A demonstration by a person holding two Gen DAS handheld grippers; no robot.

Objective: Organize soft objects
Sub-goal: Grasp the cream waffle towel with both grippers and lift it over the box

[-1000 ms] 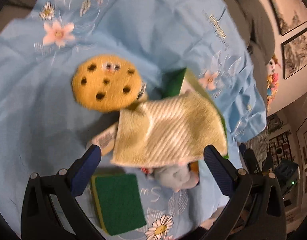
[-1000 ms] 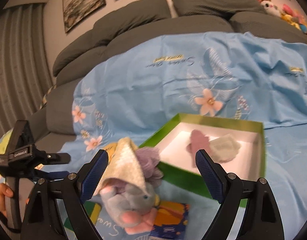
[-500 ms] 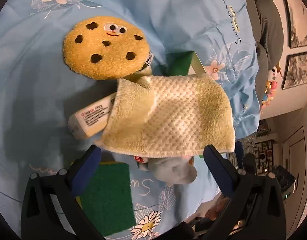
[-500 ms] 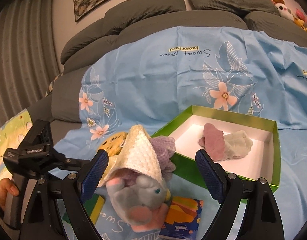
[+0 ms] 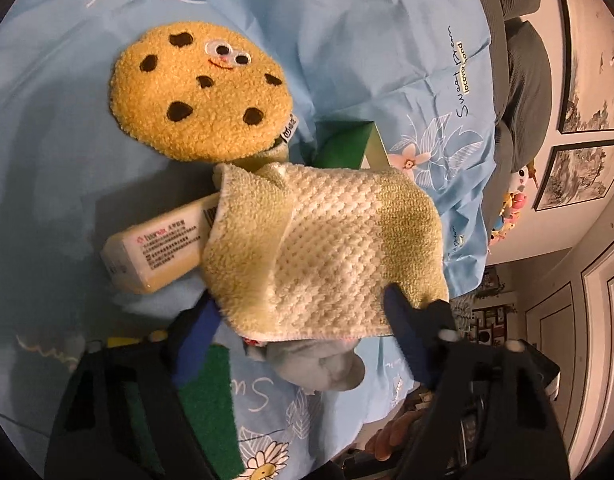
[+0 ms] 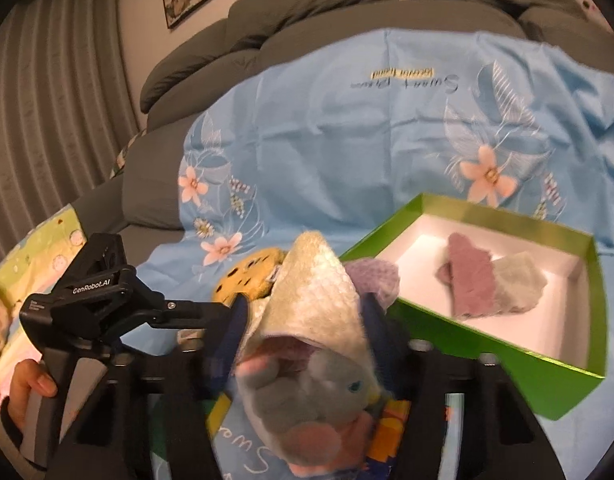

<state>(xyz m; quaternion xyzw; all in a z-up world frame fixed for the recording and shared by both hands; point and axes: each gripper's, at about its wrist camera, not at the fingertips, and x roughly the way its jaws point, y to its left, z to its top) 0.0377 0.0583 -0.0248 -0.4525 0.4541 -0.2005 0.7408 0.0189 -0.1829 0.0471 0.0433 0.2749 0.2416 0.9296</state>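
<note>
L tool (image 5: 303, 316) partly open, jaws closing, pads at yellow cloth (image 5: 327, 248) edges. R tool (image 6: 307, 320) closing likewise round cloth and grey plush (image 6: 307, 396); firm grip: cannot tell.

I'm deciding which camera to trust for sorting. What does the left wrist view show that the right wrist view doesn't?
Only the left wrist view: the cookie plush's face, the cream packet and the green sponge.
Only the right wrist view: inside the green box, a mauve cloth and a pale cloth; also the left gripper.
Both: the yellow-white towel over the grey plush, jaws closing around them.
</note>
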